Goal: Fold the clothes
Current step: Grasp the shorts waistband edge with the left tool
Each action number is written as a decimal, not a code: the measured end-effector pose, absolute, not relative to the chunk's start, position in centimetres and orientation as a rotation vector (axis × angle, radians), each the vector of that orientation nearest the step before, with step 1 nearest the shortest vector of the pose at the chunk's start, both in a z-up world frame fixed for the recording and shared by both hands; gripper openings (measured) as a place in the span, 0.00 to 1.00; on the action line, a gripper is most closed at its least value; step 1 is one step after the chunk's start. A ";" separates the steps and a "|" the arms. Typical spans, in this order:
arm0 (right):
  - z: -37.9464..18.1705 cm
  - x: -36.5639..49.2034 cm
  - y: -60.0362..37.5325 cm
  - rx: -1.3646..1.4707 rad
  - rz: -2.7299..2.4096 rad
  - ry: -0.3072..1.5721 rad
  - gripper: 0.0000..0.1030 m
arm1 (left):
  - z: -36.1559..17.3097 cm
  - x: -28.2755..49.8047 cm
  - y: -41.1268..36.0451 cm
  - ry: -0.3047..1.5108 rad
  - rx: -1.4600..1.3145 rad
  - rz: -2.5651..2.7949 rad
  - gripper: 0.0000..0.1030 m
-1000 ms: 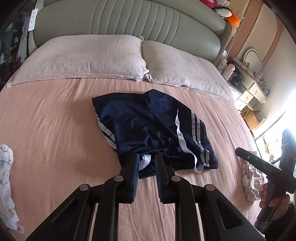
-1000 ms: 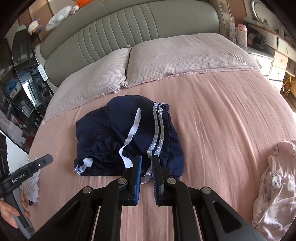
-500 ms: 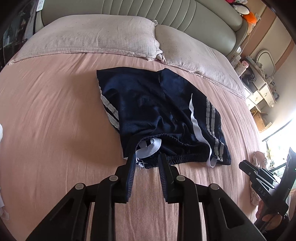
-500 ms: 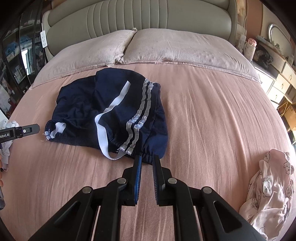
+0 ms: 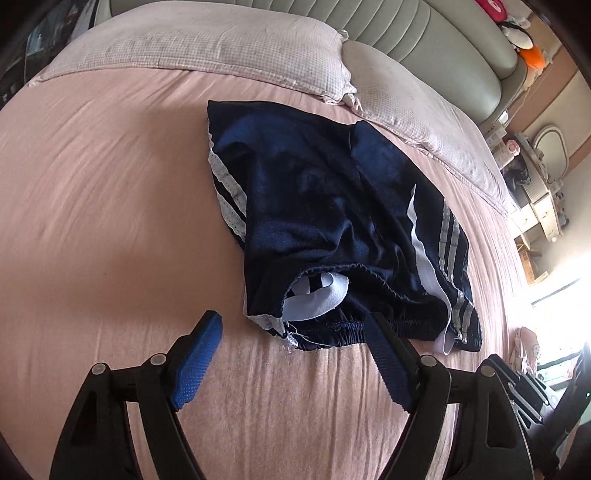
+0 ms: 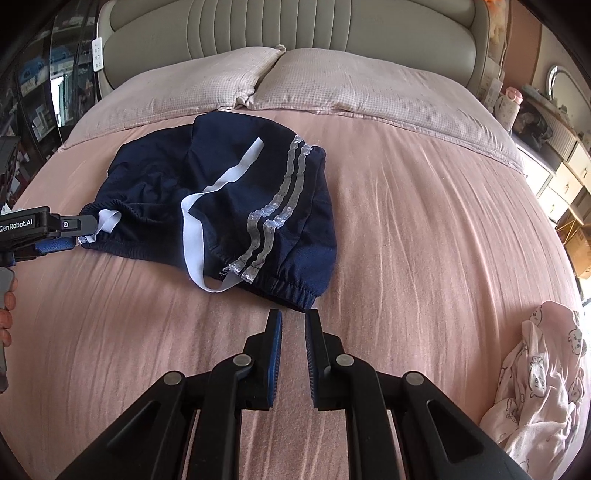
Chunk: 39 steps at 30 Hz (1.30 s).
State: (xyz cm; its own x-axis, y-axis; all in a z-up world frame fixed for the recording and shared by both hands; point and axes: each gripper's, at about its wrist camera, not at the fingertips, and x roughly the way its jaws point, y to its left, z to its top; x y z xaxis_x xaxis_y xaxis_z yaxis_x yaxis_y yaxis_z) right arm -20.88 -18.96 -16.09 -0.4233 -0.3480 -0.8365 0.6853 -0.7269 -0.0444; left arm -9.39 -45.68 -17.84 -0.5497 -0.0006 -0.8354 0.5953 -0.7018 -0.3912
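Note:
Navy shorts [image 5: 325, 218] with white and grey side stripes lie crumpled on the pink bed sheet, waistband toward me; they also show in the right wrist view [image 6: 229, 206]. My left gripper [image 5: 291, 328] is open wide and empty, its fingers either side of the waistband's left corner, just short of it. It also shows at the left edge of the right wrist view [image 6: 79, 230]. My right gripper [image 6: 293, 317] has its fingers a narrow gap apart with nothing between them, just short of the waistband's right corner.
Two checked pillows [image 6: 332, 85] lie against the padded headboard [image 6: 280, 29] beyond the shorts. A pale pink printed garment [image 6: 543, 380] lies crumpled at the bed's right edge. Drawers and shelves [image 6: 554, 147] stand beyond the bed's right side.
The left gripper has opened wide, letting go of the waistband. The right gripper has let go and drawn back a little. The shorts now lie flat on the bed.

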 end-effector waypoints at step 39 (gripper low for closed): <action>-22.8 -14.6 -25.6 0.158 -2.054 1.577 0.59 | -15.8 -10.4 -43.1 0.426 1.194 -2.313 0.15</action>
State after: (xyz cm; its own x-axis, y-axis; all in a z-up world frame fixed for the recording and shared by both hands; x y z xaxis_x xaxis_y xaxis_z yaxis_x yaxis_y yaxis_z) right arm -14.63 -25.63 -22.83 -0.8468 -0.3437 -0.4059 0.4809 -0.1688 -0.8604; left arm -10.36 -43.11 -15.81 -0.4909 -0.2864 -0.8228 0.5608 -0.8266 -0.0468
